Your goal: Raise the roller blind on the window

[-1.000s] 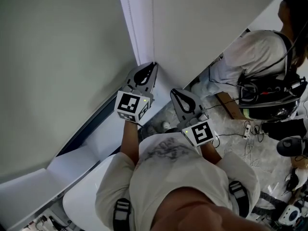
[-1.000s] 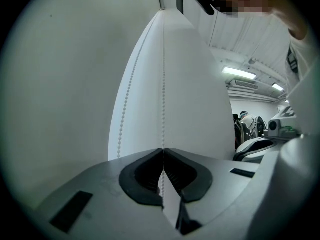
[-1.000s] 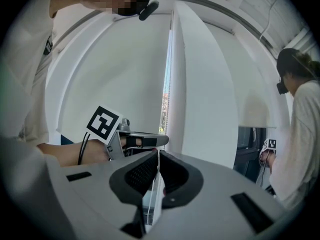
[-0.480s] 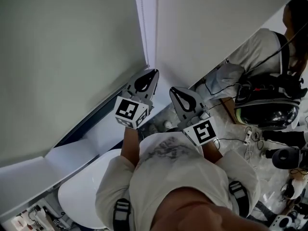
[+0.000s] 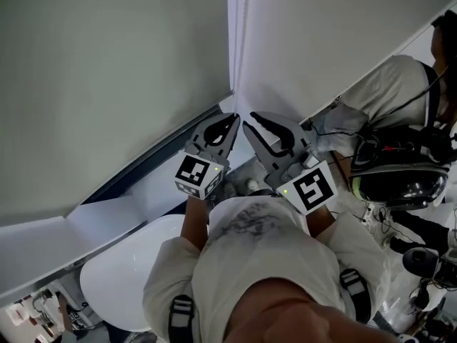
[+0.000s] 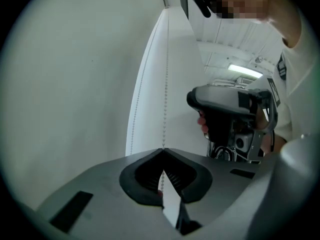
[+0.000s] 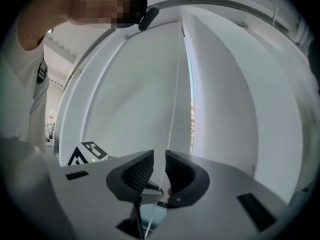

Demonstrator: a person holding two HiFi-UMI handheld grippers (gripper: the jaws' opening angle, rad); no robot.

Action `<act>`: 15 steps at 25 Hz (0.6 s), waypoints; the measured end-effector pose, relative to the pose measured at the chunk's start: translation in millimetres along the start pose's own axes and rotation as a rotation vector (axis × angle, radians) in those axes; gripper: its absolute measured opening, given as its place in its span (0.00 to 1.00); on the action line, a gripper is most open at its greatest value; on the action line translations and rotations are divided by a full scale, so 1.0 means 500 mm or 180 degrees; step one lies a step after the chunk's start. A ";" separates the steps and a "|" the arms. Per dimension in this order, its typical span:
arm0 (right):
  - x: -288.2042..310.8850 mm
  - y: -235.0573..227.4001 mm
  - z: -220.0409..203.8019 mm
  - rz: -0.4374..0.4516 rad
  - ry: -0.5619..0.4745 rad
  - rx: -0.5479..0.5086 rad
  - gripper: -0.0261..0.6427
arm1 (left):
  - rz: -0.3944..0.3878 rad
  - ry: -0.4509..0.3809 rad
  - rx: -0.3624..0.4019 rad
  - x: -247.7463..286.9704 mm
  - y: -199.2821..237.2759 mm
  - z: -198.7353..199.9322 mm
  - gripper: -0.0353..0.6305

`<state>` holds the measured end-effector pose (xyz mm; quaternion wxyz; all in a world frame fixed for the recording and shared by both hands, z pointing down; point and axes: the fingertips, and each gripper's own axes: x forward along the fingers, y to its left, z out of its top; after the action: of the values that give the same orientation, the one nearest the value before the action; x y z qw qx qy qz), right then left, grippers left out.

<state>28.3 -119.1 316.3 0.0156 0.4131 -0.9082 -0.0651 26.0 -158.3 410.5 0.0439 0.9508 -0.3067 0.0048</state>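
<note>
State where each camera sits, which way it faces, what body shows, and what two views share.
Head view: on the head, facing steeply down; shows shirt, forearms, left gripper, right gripper.
Left gripper view: on the left gripper, facing the window; its shut jaws pinch the bead chain; right gripper alongside.
Right gripper view: on the right gripper, facing the window; jaws, just opening, straddle the chain.
Shared: both gripper views show that chain.
</note>
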 end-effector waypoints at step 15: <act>0.050 -0.071 0.169 0.0132 -0.0281 -0.0215 0.26 | 0.0143 -0.0124 -0.0016 0.017 -0.020 0.018 0.07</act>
<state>31.6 -152.2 227.1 -0.0092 0.3902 -0.9137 -0.1136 38.7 -155.8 401.2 0.0403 0.9435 -0.3287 -0.0136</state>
